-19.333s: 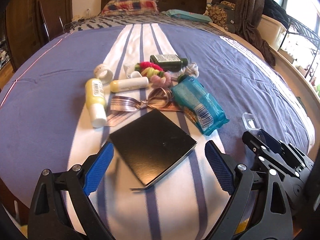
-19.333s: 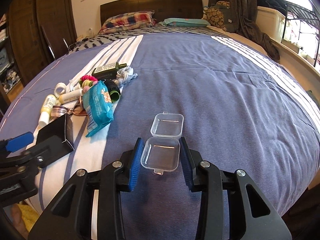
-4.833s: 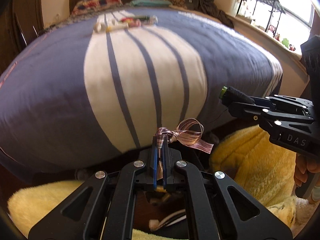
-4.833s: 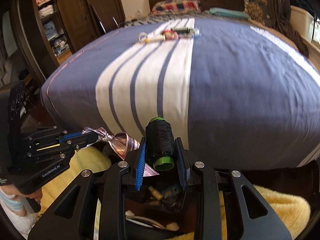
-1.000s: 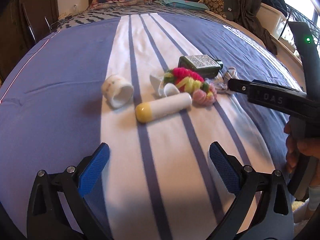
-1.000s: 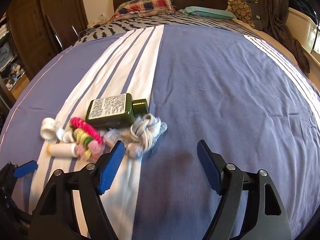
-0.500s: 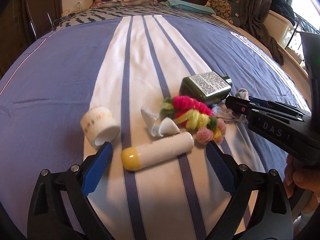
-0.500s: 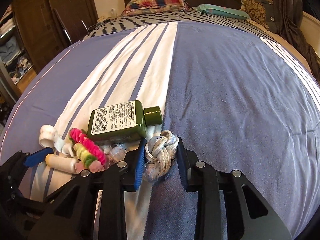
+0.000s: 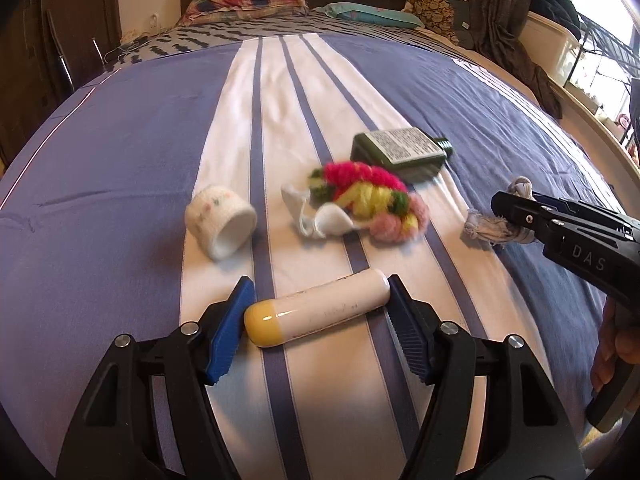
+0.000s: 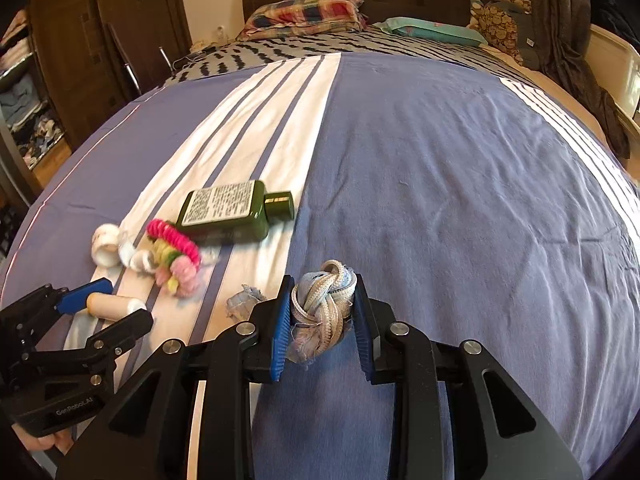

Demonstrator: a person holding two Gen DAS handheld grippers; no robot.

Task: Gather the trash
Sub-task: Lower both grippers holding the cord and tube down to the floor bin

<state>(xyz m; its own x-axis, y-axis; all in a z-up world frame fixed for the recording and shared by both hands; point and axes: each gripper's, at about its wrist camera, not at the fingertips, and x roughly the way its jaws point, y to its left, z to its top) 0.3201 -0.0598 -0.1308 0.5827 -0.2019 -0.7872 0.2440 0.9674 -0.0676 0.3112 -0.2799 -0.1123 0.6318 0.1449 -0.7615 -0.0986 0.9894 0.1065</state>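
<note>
A white tube with a yellow cap [image 9: 316, 310] lies crosswise between the blue pads of my left gripper [image 9: 320, 284]. Its jaws are closing, and a pad touches each end of the tube. The right gripper [image 10: 322, 312] is shut on a knotted grey cord [image 10: 320, 300], held just above the blue bedspread. From the left wrist view the right gripper [image 9: 504, 208] shows at the right with the cord's frayed end [image 9: 482, 228] hanging out. The left gripper [image 10: 124, 302] appears low on the left of the right wrist view.
Beyond the tube on the white stripes lie a white tape roll [image 9: 222, 228], crumpled white scraps [image 9: 320, 218], a pink, yellow and green yarn bundle [image 9: 372, 192] and a dark green bottle [image 9: 400, 152]. A small grey scrap [image 10: 242, 304] lies by the right gripper. Pillows [image 10: 304, 14] are at the headboard.
The left gripper has come forward around the tube and its jaws have narrowed onto it. The right gripper, shut on the cord, has drawn it back from the bottle.
</note>
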